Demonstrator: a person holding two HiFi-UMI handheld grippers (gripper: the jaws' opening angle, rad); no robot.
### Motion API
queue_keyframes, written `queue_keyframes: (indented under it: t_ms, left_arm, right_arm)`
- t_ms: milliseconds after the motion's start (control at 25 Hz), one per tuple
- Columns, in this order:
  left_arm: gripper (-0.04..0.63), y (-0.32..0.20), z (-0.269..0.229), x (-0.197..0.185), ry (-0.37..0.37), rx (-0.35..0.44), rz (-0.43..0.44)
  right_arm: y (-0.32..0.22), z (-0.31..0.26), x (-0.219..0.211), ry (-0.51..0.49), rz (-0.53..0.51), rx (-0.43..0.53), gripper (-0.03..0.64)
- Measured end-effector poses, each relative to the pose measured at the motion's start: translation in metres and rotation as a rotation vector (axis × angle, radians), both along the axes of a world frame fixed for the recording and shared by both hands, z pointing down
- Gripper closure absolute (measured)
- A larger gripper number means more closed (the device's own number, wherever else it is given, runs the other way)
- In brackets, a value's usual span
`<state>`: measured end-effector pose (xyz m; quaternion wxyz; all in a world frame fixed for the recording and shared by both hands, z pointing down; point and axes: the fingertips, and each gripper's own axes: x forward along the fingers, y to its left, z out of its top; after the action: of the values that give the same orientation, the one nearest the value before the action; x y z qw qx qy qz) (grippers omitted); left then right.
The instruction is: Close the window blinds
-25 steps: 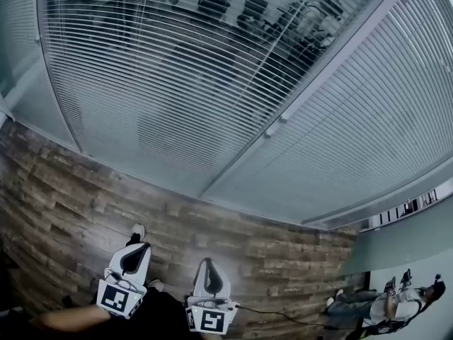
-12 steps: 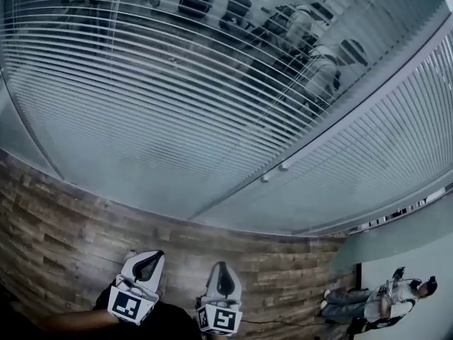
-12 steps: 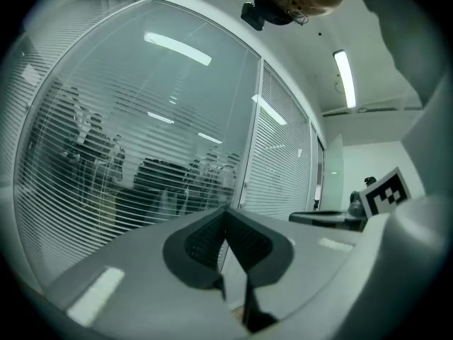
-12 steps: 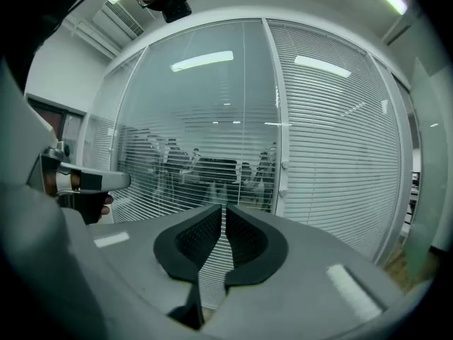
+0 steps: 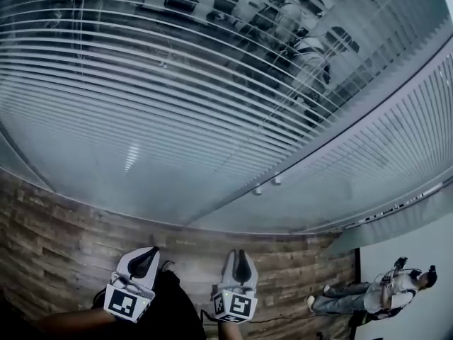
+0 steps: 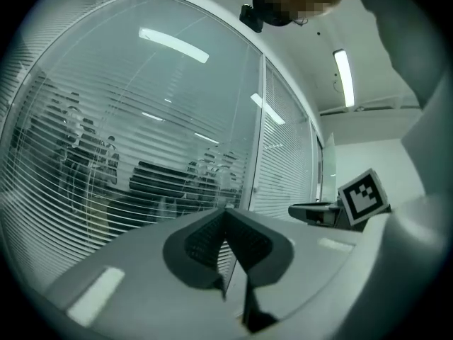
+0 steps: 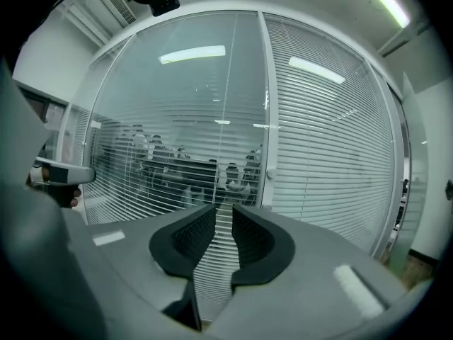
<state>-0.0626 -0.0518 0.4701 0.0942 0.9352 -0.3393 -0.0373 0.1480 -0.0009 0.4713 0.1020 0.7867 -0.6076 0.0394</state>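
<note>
From my remote seat I see both grippers held low in the head view, over the wood-plank floor [image 5: 56, 246] and pointing toward a glass wall. The left gripper [image 5: 146, 255] is closed: in its own view the two dark pads meet at their tips, with nothing between them. The right gripper [image 5: 242, 255] has just been opening its jaws; its own view shows a narrow gap between the pads, and only the far glass shows through it, so it holds nothing. Neither gripper touches the blinds. The window blinds [image 5: 177, 105] hang behind the wide left glass pane, ahead of both grippers and above them in the head view. Their slats lie flat enough that I can see through to dark chairs and seated figures in the room beyond. A second set of blinds [image 5: 396, 133] fills the pane to the right, and its slats look much more closed, showing pale and nearly solid. A slim upright frame [image 7: 267, 119] divides the two panes, and two small round knobs [image 5: 265, 185] sit on it low down. A person [image 5: 382, 292] stands on the pale floor at the far lower right, well apart from me.
</note>
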Motion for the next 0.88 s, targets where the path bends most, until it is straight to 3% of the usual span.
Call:
queue_keyframes:
  t_ms: [240,400,640,880]
  left_arm:
    - [0.594,-0.041,-0.031,0.020,-0.024,-0.006,-0.098]
    - [0.594,-0.061,-0.008,0.027,-0.024,0.013,-0.116]
    - [0.594,-0.088,-0.024,0.074,-0.052,0.017,-0.207]
    - [0.594,-0.090,-0.028,0.086,-0.064,0.002,-0.262]
  right_arm:
    - [-0.061,-0.038,0.074,0.162,-0.029,-0.061,0.517]
    - [-0.114,-0.032,0.104,0.273,-0.034,-0.074,0.497]
    - [-0.175,-0.044,0.180,0.488,-0.061,-0.157,0.457]
    - [-0.198,-0.051,0.193,0.700,-0.096,-0.186,0.456]
